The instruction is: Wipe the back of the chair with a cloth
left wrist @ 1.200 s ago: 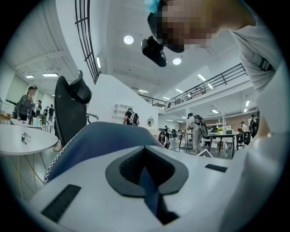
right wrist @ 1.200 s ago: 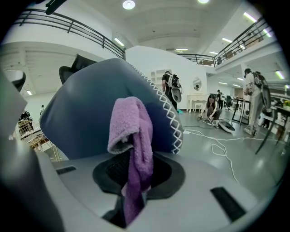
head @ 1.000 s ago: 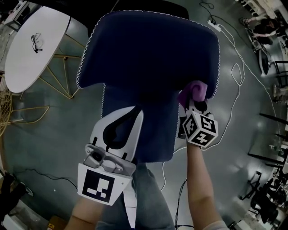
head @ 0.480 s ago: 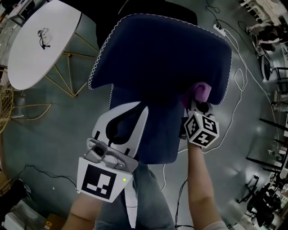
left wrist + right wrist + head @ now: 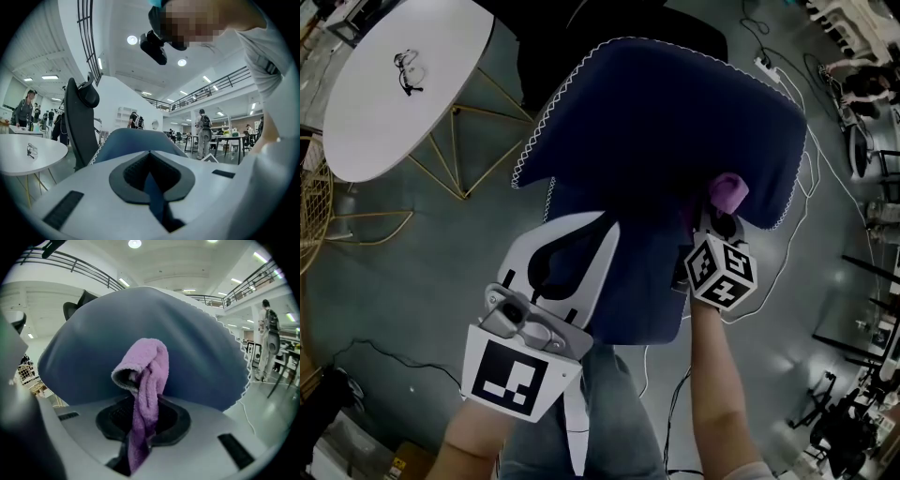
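— How are the jaws of the right gripper [image 5: 143, 404] set?

— Closed tight on the cloth [image 5: 143, 380]. A strip of it runs down the slit between the dark ribbed pads, and the rest stands up past the tips in a folded loop.

— What sort of cloth?

— Lilac terry, nubbly, with a greyish inside where the fold gapes.

— And where is it against the chair [image 5: 675, 122]?

— In the head view it sits at the lower right edge of the broad back panel, tucked just under the rim. In the right gripper view the loop rises in front of the blue upholstery; I cannot tell whether it presses on it.

— The chair itself?

— Dark navy fabric, smooth and matte, a rounded panel edged with white zigzag stitching. A narrower blue panel shows below it.

— The left gripper [image 5: 602, 217]?

— Its white jaws meet at the tips, with only a thin slit between the black pads and nothing held in them. It lies over the narrower panel, left of the cloth.

— Anything else around?

— The checkered cube [image 5: 720, 270] on the right gripper, and a white oval table [image 5: 394, 103] on gold wire legs at upper left, with glasses [image 5: 408, 67] lying on it.
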Action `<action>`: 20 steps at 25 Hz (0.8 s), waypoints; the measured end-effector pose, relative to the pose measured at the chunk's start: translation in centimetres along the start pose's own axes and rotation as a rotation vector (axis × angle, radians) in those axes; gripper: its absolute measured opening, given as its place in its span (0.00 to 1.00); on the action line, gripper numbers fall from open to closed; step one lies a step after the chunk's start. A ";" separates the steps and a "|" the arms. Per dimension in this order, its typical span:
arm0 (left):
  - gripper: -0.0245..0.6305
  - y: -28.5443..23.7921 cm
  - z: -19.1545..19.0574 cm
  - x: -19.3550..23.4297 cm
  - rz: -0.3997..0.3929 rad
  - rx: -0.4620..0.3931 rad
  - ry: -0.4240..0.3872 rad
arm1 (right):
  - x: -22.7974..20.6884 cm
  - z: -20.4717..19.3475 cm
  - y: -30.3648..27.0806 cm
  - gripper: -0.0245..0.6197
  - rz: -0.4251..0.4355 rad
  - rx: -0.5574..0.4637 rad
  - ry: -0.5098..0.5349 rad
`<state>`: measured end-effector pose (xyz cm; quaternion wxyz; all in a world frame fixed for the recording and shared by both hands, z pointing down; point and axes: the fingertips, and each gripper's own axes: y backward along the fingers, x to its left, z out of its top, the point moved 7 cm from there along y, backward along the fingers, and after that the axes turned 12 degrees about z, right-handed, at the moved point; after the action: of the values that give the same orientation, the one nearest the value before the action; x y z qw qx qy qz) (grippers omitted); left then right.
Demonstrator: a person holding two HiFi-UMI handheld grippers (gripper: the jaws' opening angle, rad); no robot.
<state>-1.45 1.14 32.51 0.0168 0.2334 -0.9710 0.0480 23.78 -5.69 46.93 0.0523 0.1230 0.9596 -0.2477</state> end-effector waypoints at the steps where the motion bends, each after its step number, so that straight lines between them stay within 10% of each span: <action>1: 0.06 0.1 0.1 0.3 0.002 0.000 0.002 | 0.2 0.0 -0.1 0.16 0.000 -0.001 0.000; 13: 0.06 1.1 0.0 3.0 0.010 -0.001 0.011 | 5.3 0.1 -1.6 0.15 0.065 -0.008 0.053; 20: 0.06 2.0 -0.1 4.2 0.019 0.006 0.010 | 13.6 0.8 -3.5 0.15 0.308 0.017 0.279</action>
<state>-6.09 1.05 32.64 0.0207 0.2241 -0.9729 0.0524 9.78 -6.21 45.70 -0.0449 0.3017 0.9252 -0.2256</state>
